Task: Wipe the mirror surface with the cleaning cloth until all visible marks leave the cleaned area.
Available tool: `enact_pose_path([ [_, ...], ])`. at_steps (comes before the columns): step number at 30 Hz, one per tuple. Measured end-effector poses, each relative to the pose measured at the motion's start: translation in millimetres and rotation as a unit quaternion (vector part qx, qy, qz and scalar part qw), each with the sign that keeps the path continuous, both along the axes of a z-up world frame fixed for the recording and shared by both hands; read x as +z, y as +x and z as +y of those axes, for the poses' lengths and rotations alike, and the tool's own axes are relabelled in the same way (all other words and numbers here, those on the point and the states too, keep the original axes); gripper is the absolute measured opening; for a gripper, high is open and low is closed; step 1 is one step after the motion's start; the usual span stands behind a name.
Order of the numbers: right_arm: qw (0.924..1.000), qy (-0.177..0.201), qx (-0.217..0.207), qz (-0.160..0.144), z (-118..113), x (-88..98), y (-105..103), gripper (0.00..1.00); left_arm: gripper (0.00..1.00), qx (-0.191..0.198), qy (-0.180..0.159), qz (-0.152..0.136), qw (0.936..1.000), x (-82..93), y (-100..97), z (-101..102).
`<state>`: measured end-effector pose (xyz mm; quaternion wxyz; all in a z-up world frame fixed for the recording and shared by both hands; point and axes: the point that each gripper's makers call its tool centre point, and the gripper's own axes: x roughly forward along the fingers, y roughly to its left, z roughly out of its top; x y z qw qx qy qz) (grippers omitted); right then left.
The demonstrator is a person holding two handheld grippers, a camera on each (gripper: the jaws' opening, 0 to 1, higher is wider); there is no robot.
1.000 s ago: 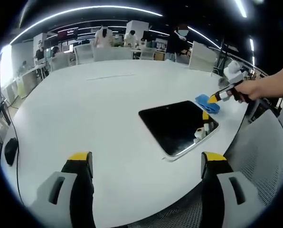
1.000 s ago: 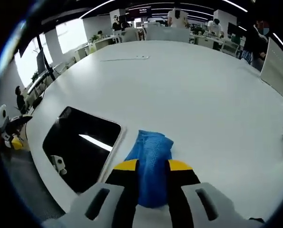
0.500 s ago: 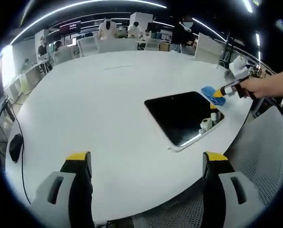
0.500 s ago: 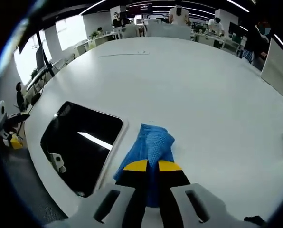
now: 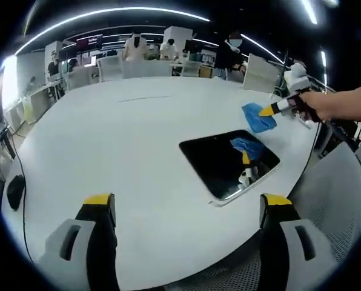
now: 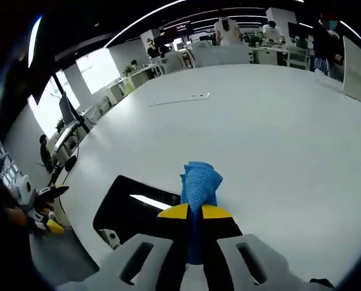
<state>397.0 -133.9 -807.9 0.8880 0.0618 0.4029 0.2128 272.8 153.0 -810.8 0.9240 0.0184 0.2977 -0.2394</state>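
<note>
1. Right claw (image 6: 190,212): jaws pinching the blue cleaning cloth (image 6: 199,185), lower centre of the right gripper view, apparently lifted above the desk (image 6: 277,121).
2. Left claw (image 5: 186,203): spread wide, nothing between the jaws, along the bottom of the left gripper view.
3. Mirror (image 5: 229,160): flat, right of centre in the left gripper view, close to the desk's near edge; cloth reflected in it.
4. Progress: wiping seemingly not begun; no marks discernible.
5. Room: bare desk beyond; near edge tight.
</note>
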Motion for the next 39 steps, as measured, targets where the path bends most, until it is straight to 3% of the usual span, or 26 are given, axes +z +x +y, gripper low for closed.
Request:
enact_pose_path([
  [2, 0.9999, -0.014, -0.001, 0.010, 2, -6.4, 1, 0.00, 0.99, -0.017, 0.038, -0.023, 0.9989, 2.2, 3.6, 2],
  [7, 0.9986, -0.014, -0.012, 0.050, 8, -31.0, 0, 0.01, 0.99, -0.041, 0.039, -0.005, 0.9984, -2.0, -5.2, -9],
  [9, 0.9978, -0.031, -0.032, 0.049, 5, -41.2, 3, 0.01, 0.99, -0.041, 0.045, -0.005, 0.9981, -3.3, -5.0, -8],
  [11, 0.9972, -0.061, -0.003, 0.042, 5, -47.5, 0, 0.01, 0.99, -0.038, 0.074, -0.006, 0.9965, -8.4, -4.8, -2],
  [12, 0.9957, -0.078, 0.000, 0.050, 3, -53.0, -5, 0.01, 0.99, -0.037, 0.071, -0.003, 0.9968, -9.5, -5.0, -2],
  [15, 0.9962, -0.072, -0.009, 0.047, 3, -58.0, -7, 0.01, 0.98, -0.012, 0.054, -0.001, 0.9984, -8.3, -2.5, 4],
  [23, 0.9957, -0.082, -0.019, 0.039, 4, -57.4, -5, 0.00, 0.96, -0.006, 0.048, -0.002, 0.9988, -8.5, -2.7, 5],
  [26, 0.9954, -0.091, 0.000, 0.031, 5, -57.1, -6, 0.00, 0.94, -0.007, 0.049, 0.000, 0.9988, -9.6, -3.2, 5],
  [34, 0.9956, -0.086, -0.017, 0.033, 6, -57.2, -7, 0.00, 0.93, -0.001, 0.038, 0.002, 0.9993, -9.5, -2.7, 5],
  [36, 0.9957, -0.085, -0.015, 0.034, 9, -56.9, -7, 0.00, 0.94, 0.000, 0.024, 0.005, 0.9997, -8.9, -2.5, 3],
  [37, 0.9955, -0.086, -0.014, 0.036, 10, -57.0, -6, 0.00, 0.97, 0.007, -0.017, 0.003, 0.9998, -3.1, -1.0, -4],
  [39, 0.9949, -0.093, -0.011, 0.038, 10, -57.6, -6, 0.00, 0.99, 0.015, -0.043, -0.018, 0.9988, 6.3, 3.8, -4],
])
